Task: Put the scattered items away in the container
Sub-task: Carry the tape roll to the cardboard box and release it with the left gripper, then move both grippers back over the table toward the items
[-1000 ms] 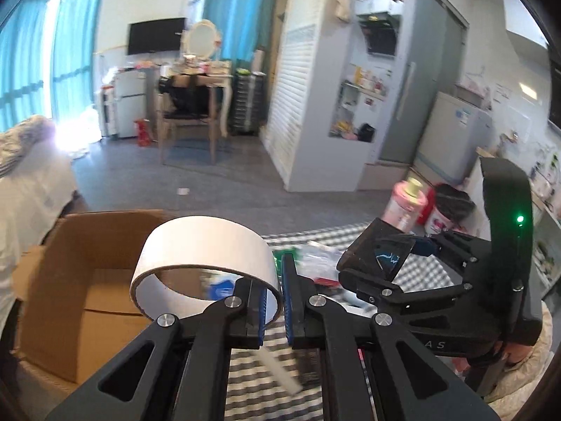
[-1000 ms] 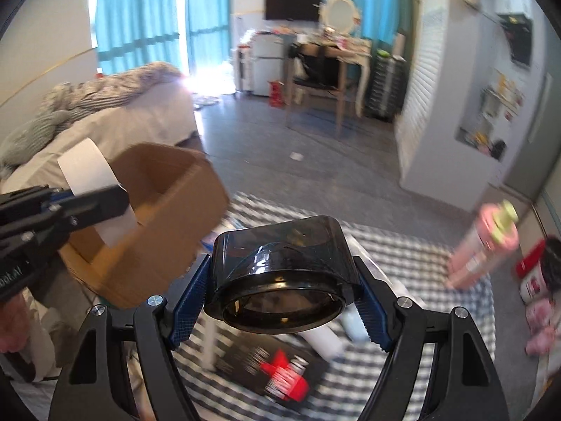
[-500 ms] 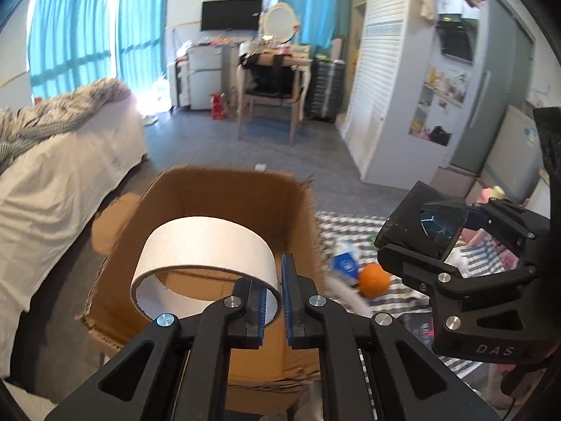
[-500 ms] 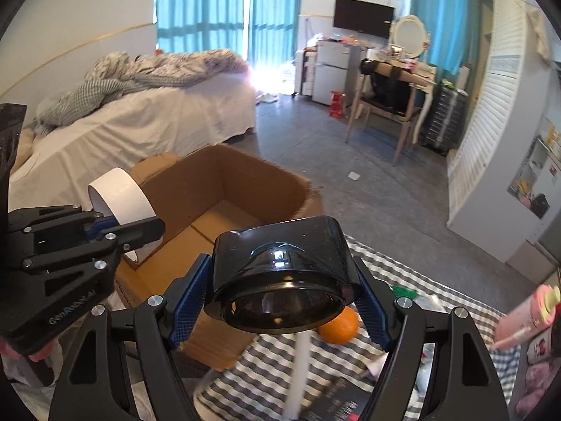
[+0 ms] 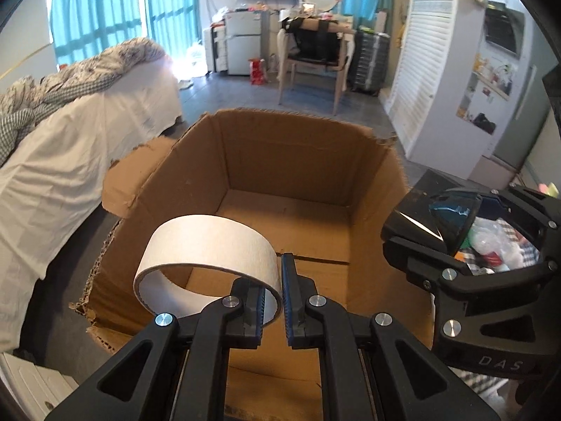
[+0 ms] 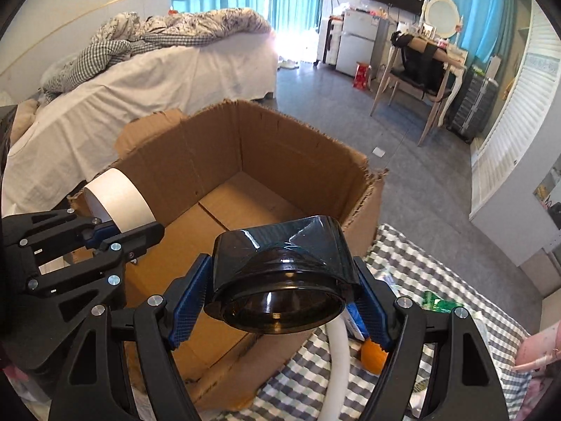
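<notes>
Jaws narrow on tape roll, wide around black cup.

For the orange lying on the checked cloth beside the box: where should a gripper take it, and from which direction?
Take the orange across its widest middle, coming down from above. It is round, so only a grip across the full width should keep it from squirting out. The white tube lies close on one side and the right gripper hides part of it, so the fingers probably fit best along the tube's line.
</notes>
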